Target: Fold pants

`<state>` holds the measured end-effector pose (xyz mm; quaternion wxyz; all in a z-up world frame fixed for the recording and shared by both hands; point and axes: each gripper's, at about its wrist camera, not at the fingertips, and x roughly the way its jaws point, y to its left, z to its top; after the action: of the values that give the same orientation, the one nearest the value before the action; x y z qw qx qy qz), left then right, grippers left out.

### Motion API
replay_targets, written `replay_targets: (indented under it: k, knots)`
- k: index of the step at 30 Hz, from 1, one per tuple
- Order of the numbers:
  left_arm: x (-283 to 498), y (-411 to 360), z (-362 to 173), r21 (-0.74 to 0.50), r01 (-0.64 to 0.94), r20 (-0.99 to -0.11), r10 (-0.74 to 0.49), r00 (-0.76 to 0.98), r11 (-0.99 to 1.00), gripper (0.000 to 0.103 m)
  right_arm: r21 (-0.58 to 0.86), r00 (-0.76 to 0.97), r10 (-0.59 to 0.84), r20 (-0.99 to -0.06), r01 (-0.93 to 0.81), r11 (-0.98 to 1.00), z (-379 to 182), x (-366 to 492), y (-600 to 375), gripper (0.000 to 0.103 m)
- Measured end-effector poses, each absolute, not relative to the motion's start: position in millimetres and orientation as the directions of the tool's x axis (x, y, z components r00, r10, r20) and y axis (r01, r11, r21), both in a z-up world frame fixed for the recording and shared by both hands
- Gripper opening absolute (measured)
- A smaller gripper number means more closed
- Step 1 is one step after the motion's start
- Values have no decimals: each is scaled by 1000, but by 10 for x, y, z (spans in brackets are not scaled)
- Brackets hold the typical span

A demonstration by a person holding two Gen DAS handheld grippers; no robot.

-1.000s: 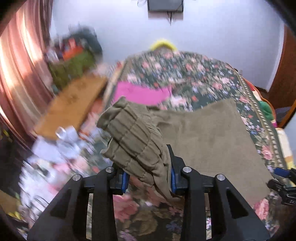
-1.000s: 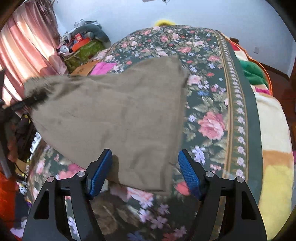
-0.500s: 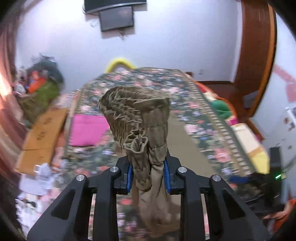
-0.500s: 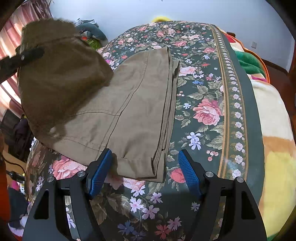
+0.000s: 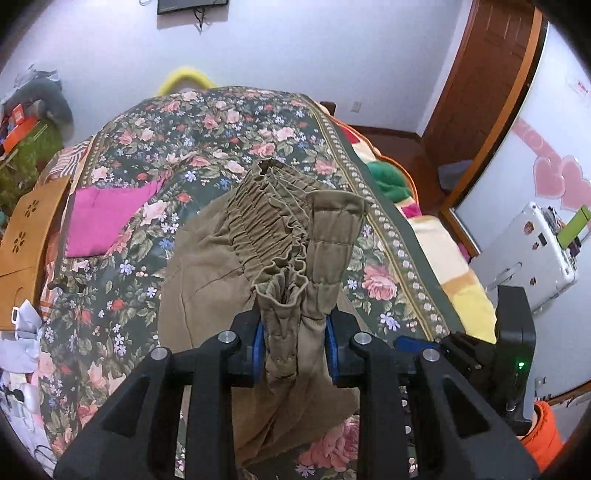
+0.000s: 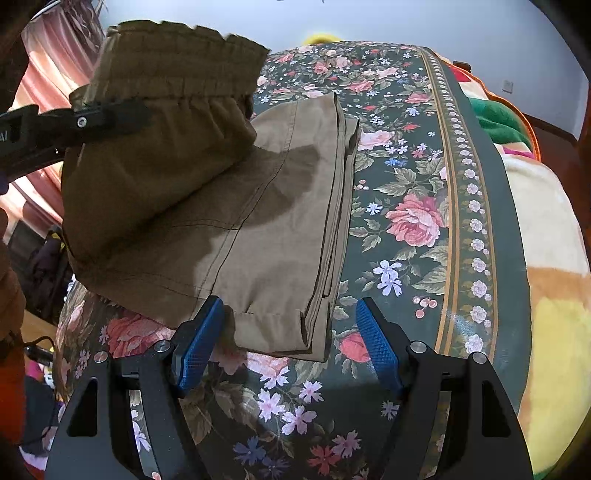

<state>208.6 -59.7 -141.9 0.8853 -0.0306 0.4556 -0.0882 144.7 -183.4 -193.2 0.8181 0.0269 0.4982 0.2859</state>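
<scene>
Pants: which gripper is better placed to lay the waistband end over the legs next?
Left. The left gripper is shut on the pants, holding the waistband raised above the legs on the bed. The right gripper is open, empty, near the cuffs.

1. A floral bedspread (image 5: pixel 229 125) covers the bed.
2. A magenta cloth (image 5: pixel 99 218) lies flat on its left side.
3. A cardboard box (image 5: pixel 26 229) sits beside the bed.
4. A white case (image 5: pixel 528 254) stands near the wooden door (image 5: pixel 491 74).
5. A screen (image 5: pixel 192 5) hangs on the far wall.
</scene>
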Motion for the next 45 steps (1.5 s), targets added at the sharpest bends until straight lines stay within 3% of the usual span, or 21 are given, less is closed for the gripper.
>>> replay_targets:
  k: [4, 6, 7, 9, 12, 21, 35, 41, 45]
  knots:
    - [2078, -645, -1427, -146, 152, -810, -207, 549, 977, 38, 334, 339, 498, -798, -438, 835, -1937, 1441, -1836, 71]
    - [2047, -631, -1404, -202, 175, -804, -265, 532, 964, 59, 338, 338, 500, -797, -437, 834, -1941, 1440, -1844, 71]
    - [2026, -623, -1381, -203, 173, -797, -265, 542, 964, 65, 340, 338, 501, -797, -435, 834, -1942, 1442, -1847, 71]
    - [1984, -596, -1329, -154, 142, -779, -208, 592, 978, 83, 340, 341, 499, -797, -430, 836, -1939, 1443, -1850, 71]
    - [1985, -549, -1266, -34, 101, -757, -92, 647, 994, 88, 331, 352, 491, -797, -424, 843, -1923, 1434, -1864, 71]
    - [2392, -109, -1394, 140, 77, -766, 59, 640, 987, 99, 330, 395, 483, -782, -395, 858, -1800, 1397, -2021, 71]
    - [3702, 281, -2326, 140, 56, -908, 105, 405, 989, 100, 283, 475, 432, -767, -353, 892, -1629, 1524, -2158, 71]
    - [3909, 216, -2868, 227, 93, -942, 195, 272, 969, 100, 292, 456, 436, -776, -352, 889, -1692, 1580, -2098, 71]
    - [3794, 213, -2935, 242, 112, -934, 200, 295, 964, 103, 275, 455, 421, -784, -353, 894, -1709, 1564, -2075, 71]
